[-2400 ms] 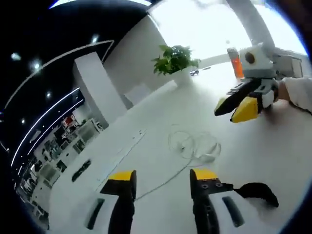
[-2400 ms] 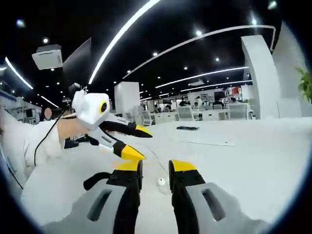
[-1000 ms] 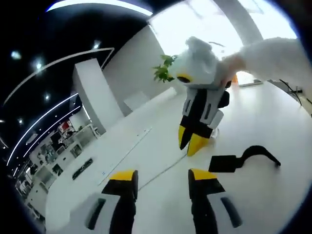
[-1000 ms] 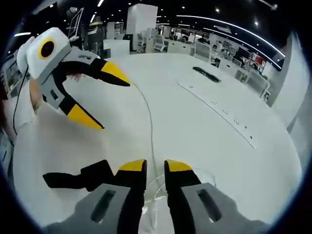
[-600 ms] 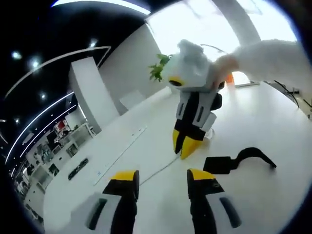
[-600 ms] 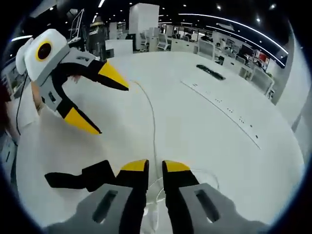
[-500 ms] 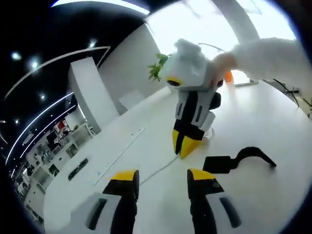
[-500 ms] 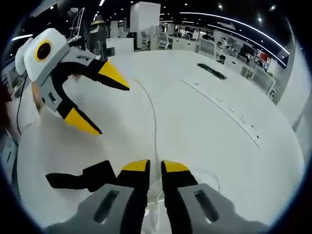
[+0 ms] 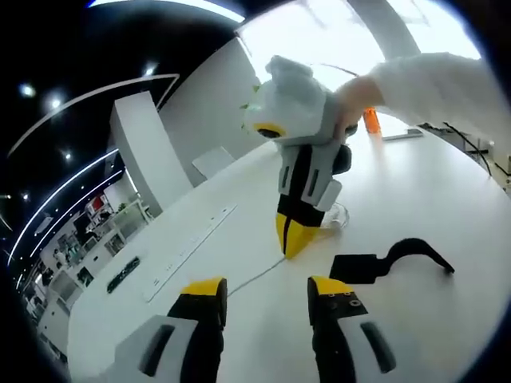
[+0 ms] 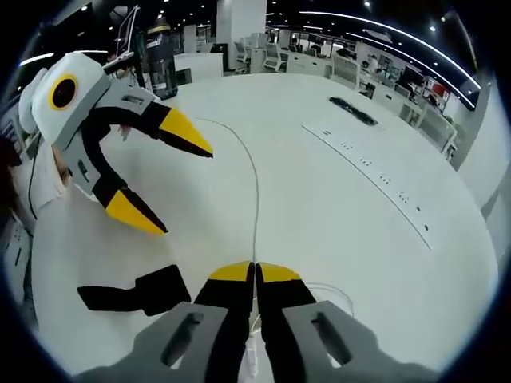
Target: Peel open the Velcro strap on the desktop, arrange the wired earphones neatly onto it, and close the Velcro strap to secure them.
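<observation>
A black Velcro strap [image 9: 391, 259] lies on the white table [image 9: 447, 207], to the right of my left gripper [image 9: 267, 289], whose jaws stand open with nothing between them. The right gripper [image 9: 292, 237] points down at the table, shut on the white earphone cable [image 9: 251, 279]. A coil of cable [image 9: 342, 214] lies behind it. In the right gripper view my right gripper [image 10: 255, 272] has its jaws together on the cable [image 10: 255, 191], which runs away up the table. The left gripper [image 10: 172, 187] hangs open at the left, above the strap [image 10: 132, 291].
A recessed socket strip [image 10: 375, 179] crosses the table, with a flat black object [image 10: 354, 112] beyond it. A plant [image 9: 252, 106] and an orange bottle [image 9: 372, 121] stand at the table's far end. A person's white sleeve [image 9: 435, 84] reaches in behind the right gripper.
The right gripper's jaws have gone from a narrow gap to fully together on the cable. The left gripper has stayed open and hardly moved.
</observation>
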{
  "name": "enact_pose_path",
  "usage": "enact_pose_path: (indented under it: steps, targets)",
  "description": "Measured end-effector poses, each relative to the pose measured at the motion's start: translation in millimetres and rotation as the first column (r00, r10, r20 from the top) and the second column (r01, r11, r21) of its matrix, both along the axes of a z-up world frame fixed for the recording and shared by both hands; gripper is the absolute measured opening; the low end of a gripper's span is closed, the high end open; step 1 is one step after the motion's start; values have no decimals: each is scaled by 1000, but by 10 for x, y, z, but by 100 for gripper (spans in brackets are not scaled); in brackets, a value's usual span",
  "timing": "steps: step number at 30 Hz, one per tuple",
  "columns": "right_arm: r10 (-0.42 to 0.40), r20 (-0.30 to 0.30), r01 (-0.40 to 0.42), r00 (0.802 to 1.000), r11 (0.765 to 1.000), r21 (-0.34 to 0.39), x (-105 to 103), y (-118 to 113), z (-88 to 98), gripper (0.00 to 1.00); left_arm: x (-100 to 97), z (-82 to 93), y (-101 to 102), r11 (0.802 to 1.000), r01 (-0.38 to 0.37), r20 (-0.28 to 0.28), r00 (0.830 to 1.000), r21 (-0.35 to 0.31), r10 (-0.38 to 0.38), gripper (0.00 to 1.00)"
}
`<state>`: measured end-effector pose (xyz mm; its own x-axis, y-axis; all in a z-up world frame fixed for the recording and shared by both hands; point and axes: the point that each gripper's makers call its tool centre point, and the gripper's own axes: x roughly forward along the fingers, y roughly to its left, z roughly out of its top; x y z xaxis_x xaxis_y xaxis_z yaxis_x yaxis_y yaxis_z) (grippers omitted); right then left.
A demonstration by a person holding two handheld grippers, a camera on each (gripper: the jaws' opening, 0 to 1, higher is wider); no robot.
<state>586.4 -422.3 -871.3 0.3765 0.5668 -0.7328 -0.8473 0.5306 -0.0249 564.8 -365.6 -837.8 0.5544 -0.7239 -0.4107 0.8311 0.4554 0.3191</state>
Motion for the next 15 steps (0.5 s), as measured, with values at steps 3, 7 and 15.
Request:
enact_pose_path:
  steps: [3,7,15]
  targets:
    - [7,20,-7,1000,1000,16,-3,-10,68,3,39,-38,-14,1000,-6,6,1000,-6,6,44]
    - [9,22,-10,1000,999,41,-43,19,158,3,71,-69,-25,1000,-6,31,999,-3,6,43]
    - [38,-7,-37,999,997,65,-166,128,179,3,135,57,-129,993,-16,86,996,-120,27,38]
